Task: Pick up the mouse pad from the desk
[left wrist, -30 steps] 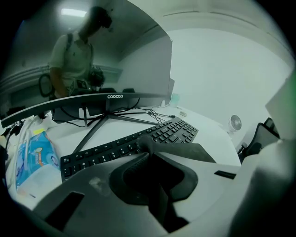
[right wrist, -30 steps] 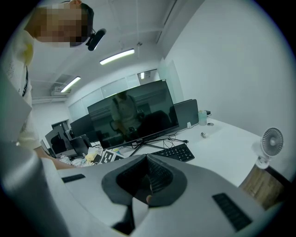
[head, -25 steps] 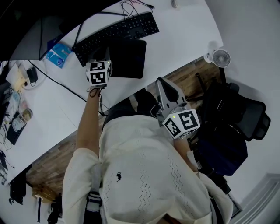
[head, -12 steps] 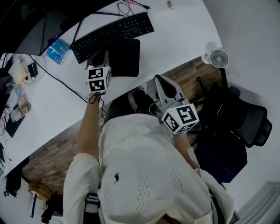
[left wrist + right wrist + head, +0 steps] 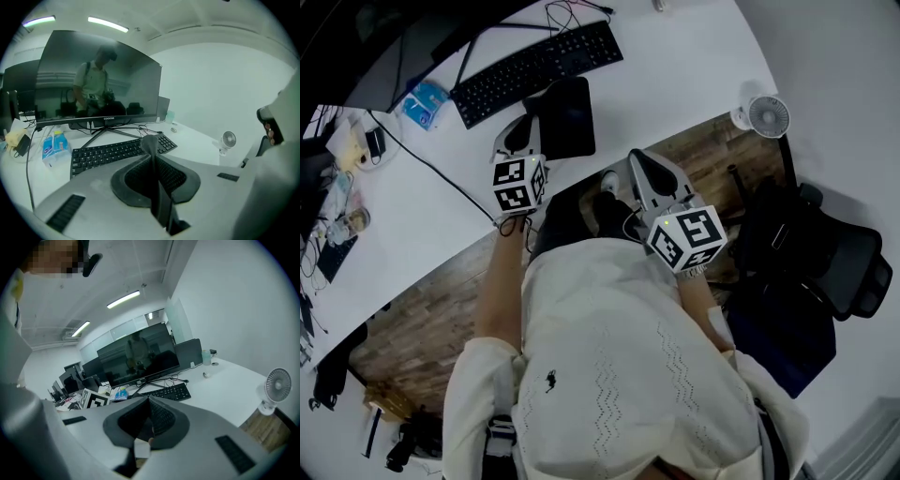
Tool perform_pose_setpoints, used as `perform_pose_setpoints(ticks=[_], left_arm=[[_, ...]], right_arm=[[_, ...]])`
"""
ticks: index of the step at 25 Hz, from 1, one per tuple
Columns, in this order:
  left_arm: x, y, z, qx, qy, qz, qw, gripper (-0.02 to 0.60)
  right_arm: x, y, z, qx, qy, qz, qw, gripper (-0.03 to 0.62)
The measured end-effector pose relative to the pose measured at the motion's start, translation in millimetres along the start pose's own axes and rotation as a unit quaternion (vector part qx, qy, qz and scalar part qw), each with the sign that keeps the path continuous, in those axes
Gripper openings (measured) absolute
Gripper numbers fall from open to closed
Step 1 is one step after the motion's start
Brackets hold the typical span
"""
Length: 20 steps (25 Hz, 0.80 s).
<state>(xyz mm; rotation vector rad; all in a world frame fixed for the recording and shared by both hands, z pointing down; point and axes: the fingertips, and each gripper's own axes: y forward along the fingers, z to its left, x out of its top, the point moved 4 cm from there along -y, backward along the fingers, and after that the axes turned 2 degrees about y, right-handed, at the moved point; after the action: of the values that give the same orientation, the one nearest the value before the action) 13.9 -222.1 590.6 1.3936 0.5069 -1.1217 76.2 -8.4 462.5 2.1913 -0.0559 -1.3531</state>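
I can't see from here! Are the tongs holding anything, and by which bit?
The left tongs pinch the black mouse pad by its edge. The right tongs are shut with nothing in them.

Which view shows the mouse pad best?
Head view: the mouse pad shows whole, pinched by the left gripper. The left gripper view shows it edge-on between the jaws; the right gripper view doesn't clearly show it.

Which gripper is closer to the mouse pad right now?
Left. The left gripper is shut on the near edge of the mouse pad. The right gripper hangs past the desk's near edge, apart from the pad.
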Motion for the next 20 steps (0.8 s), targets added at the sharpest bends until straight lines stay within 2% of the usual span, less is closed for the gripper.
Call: perform_pose_setpoints(ticks=[20], left_arm=[[-25, -50, -73, 0.003, -0.003, -0.012, 0.9999, 0.034]], right_arm=[[-16, -34, -20, 0.052, -0.018, 0.011, 0.998, 0.001]])
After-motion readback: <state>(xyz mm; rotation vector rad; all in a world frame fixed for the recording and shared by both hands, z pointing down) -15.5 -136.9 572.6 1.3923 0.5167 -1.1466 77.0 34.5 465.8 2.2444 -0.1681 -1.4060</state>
